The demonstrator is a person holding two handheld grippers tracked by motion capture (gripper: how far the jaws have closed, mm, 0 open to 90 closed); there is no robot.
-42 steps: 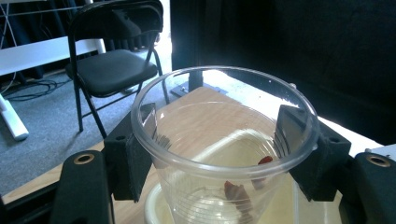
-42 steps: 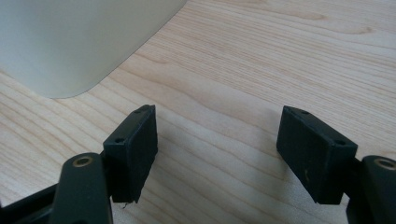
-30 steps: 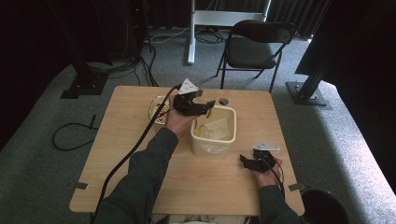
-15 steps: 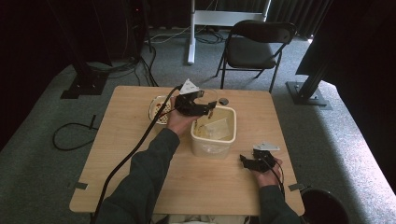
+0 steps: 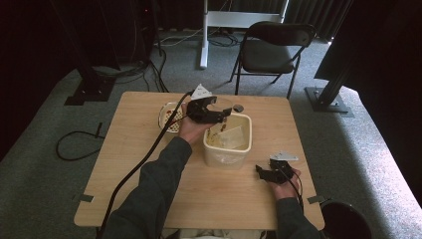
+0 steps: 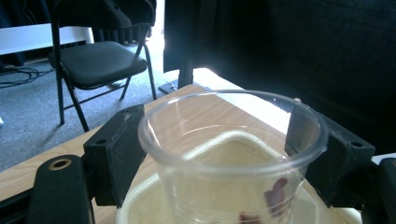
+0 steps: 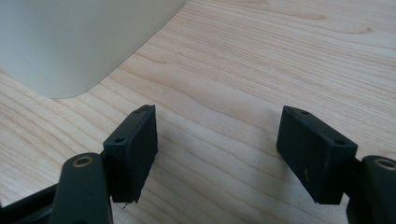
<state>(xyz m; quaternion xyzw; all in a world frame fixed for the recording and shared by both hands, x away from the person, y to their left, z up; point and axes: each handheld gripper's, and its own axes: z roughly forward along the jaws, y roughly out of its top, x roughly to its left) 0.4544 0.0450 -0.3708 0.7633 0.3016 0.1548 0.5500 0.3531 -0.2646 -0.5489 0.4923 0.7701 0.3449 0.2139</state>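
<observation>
Clear plastic cup (image 6: 229,154) clamped in left gripper (image 5: 211,110), held over cream tub (image 5: 227,140) near tabletop's far edge. Likely emptying step; next: tip further. Right gripper (image 7: 217,154) rests empty, jaws apart, near right edge.

A light wooden table (image 5: 124,164) stands on grey carpet (image 5: 40,179) — its grain shows pale and fine in the right gripper view. Beyond the far edge sits a black folding chair (image 5: 271,50) on thin metal legs, and behind it a white post (image 5: 204,30) rises from the floor beside a white crossbar. Black cables (image 5: 74,144) loop across the carpet at the left. Dark stand bases (image 5: 92,92) rest at the far left and far right — the one on the right (image 5: 328,99) a flat metal foot. Black curtains close off the back and sides, and a patch of daylight falls on the carpet at the right.
</observation>
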